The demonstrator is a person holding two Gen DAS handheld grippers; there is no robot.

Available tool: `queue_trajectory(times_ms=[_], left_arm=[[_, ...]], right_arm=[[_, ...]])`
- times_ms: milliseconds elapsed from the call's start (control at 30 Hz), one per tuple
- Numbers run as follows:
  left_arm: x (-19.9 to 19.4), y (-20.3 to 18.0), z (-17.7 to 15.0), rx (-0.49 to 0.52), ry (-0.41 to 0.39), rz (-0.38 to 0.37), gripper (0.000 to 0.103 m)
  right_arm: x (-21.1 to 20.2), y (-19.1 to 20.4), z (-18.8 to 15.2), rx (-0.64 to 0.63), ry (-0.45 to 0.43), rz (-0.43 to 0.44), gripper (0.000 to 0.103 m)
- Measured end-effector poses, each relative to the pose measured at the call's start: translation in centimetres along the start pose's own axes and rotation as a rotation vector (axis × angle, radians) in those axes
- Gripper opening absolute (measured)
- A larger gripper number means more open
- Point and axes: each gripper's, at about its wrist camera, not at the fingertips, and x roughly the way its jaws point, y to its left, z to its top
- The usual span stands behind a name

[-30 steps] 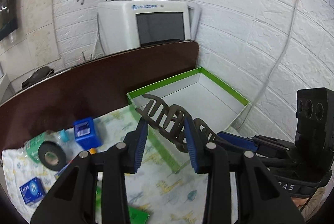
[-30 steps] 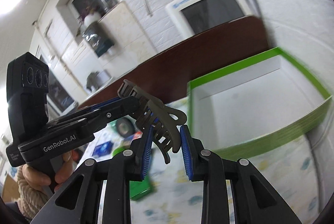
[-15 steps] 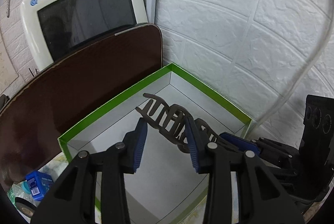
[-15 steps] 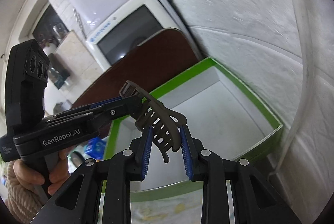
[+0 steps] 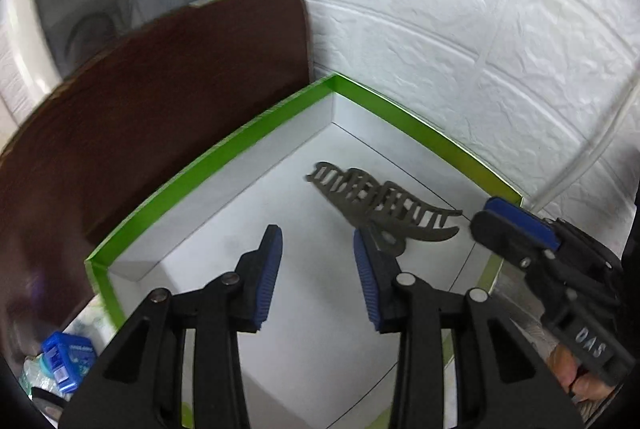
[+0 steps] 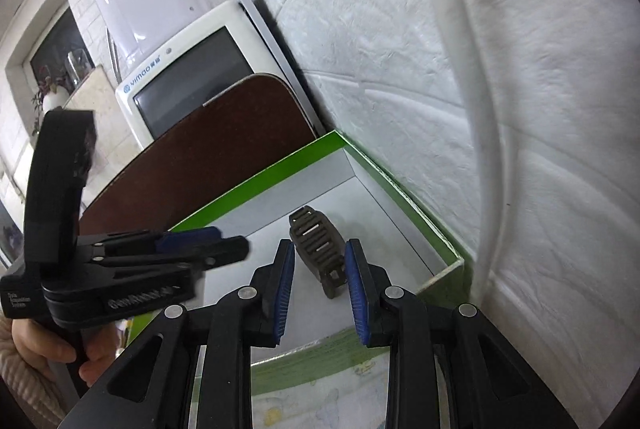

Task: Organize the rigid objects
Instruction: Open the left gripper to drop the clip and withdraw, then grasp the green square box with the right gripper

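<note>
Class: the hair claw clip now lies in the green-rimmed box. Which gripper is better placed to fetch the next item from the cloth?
Probably left. The left gripper is open and empty, and its view shows the blue box on the cloth at lower left. The right gripper faces the hair claw clip and wall.

dark grey hair claw [image 5: 380,203], green-rimmed white box [image 5: 224,153].
</note>
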Motion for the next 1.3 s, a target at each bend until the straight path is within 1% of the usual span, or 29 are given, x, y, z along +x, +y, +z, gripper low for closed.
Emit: queue_trajectory(times_ms=[33,67,133,167,200,300,433,533,600,633,733,800,867,967,1100,1167,1200,1233,1300], left_arm=[[-1.1,0.6,-0.2,-0.012,-0.017,0.018,0.04],[-2.3,1.3,-0.6,-0.021,-0.036,0.036,0.048],[-4.7,2.4,-1.3,-0.035,-0.081,0.08,0.056],[-6.1,3.0,-1.9,-0.038,-0.104,0.103,0.059],[-7.3,3.5,-2.5,-0.042,-0.12,0.121,0.06],[-10.9,5.6,-5.2,-0.081,-0.154,0.172,0.062],[-14.7,8.0,-9.2,-0.148,-0.184,0.22,0.063],[-16.5,9.6,-12.9,-0.205,-0.183,0.249,0.063],[-17.1,10.6,-15.6,-0.248,-0.168,0.256,0.063],[-17.4,11.0,-17.0,-0.272,-0.157,0.257,0.064],[-17.5,11.9,-21.3,-0.339,-0.107,0.244,0.064],[-17.1,12.2,-23.8,-0.37,-0.072,0.226,0.064],[-16.6,12.1,-26.0,-0.39,-0.042,0.209,0.063],[-15.8,11.3,-28.4,-0.395,-0.013,0.163,0.063],[-15.1,9.7,-30.0,-0.362,0.003,0.083,0.063],[-14.6,8.9,-30.2,-0.344,0.011,0.065,0.064],[-14.3,8.6,-30.2,-0.34,0.013,0.054,0.063],[-14.0,8.4,-30.2,-0.337,0.014,0.043,0.063],[-13.7,8.2,-30.1,-0.332,0.019,0.036,0.062]], right_arm=[[-0.3,-0.1,0.0,0.005,-0.002,0.006,0.029],[-0.6,0.0,0.0,0.01,-0.006,0.013,0.029],[-1.3,0.6,-0.1,0.006,-0.01,0.022,0.029],[-1.7,1.1,-0.2,-0.003,-0.015,0.027,0.029],[-2.2,1.6,-0.3,-0.011,-0.017,0.031,0.029],[-3.2,3.6,-0.9,-0.034,-0.003,0.082,0.029],[-3.9,7.7,-2.5,-0.103,0.057,0.196,0.029],[-3.8,11.4,-4.7,-0.174,0.133,0.28,0.029],[-3.4,13.9,-6.7,-0.218,0.199,0.338,0.029],[-2.8,15.2,-8.0,-0.238,0.247,0.366,0.029],[-1.1,17.7,-10.9,-0.263,0.367,0.409,0.029],[0.2,19.2,-12.8,-0.291,0.447,0.4,0.029],[1.1,20.0,-13.8,-0.299,0.488,0.389,0.029],[2.1,20.4,-14.6,-0.273,0.531,0.378,0.029],[2.7,21.0,-14.7,-0.258,0.553,0.368,0.029],[2.8,21.4,-15.3,-0.257,0.559,0.355,0.029],[2.9,21.5,-15.4,-0.252,0.564,0.349,0.032],[3.1,21.7,-15.6,-0.246,0.571,0.345,0.038],[3.3,21.7,-15.9,-0.232,0.579,0.342,0.047]])
